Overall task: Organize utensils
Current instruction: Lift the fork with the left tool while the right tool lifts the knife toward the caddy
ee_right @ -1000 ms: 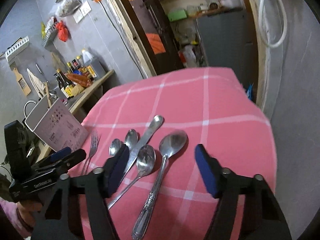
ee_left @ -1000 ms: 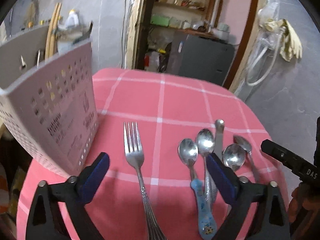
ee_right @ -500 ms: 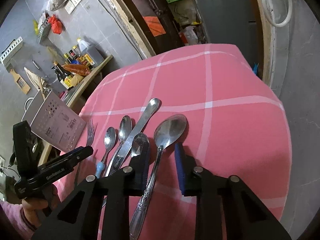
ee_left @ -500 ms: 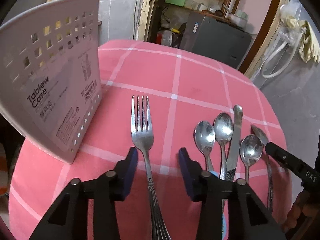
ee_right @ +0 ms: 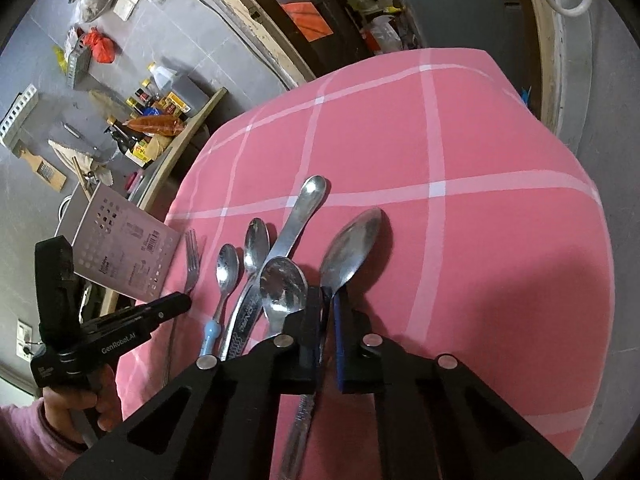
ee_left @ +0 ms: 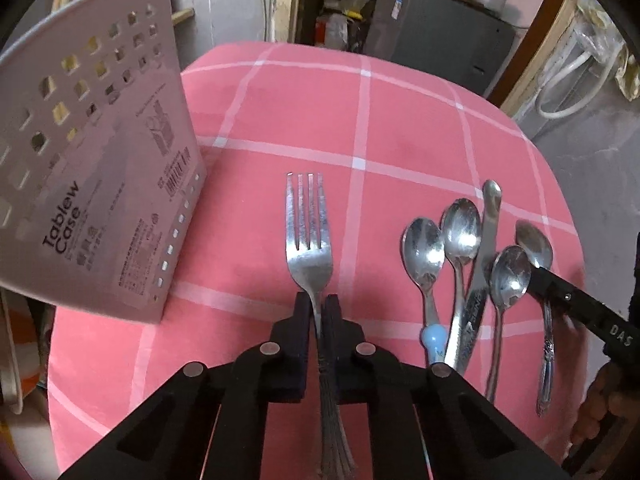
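Fork (ee_left: 309, 240) neck pinched in left claw (ee_left: 319, 308); right claw (ee_right: 329, 300) clamps big spoon (ee_right: 352, 240) neck.

The perforated white utensil holder (ee_left: 100, 184) carries a printed label reading "Tablew Case", with the rest cut off at the edge; smaller print and a barcode beside it are too small to read. The left gripper (ee_right: 120, 332), seen from the right wrist, is marked "GenRobot.AI". The right gripper (ee_left: 588, 316) body shows the letters "DAS".
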Demonstrator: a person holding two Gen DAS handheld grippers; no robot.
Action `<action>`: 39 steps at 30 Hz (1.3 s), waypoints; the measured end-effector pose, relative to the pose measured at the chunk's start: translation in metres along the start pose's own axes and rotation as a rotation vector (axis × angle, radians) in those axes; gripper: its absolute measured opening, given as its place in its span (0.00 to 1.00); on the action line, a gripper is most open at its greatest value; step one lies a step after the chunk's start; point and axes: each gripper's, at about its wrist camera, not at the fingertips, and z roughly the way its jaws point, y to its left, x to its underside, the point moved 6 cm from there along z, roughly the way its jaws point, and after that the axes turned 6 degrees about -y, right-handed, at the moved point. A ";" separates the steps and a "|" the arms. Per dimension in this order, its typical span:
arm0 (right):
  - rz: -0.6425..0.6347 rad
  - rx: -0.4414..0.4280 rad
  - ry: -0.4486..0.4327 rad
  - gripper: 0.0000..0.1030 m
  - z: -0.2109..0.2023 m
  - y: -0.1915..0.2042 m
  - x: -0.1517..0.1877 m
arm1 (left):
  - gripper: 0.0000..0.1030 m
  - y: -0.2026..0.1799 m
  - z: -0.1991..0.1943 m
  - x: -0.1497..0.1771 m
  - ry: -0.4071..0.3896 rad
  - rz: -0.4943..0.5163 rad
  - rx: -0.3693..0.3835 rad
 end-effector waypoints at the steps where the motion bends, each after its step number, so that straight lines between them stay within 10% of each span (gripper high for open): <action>1: -0.005 0.010 -0.003 0.03 -0.001 0.003 0.002 | 0.05 -0.001 0.000 0.000 0.013 -0.012 0.020; 19: 0.059 0.000 -0.223 0.02 -0.082 0.013 0.015 | 0.05 -0.014 -0.031 0.038 0.059 0.002 0.281; 39: -0.025 -0.078 -0.422 0.02 -0.123 0.106 -0.008 | 0.05 0.013 -0.129 0.000 -0.188 0.017 0.383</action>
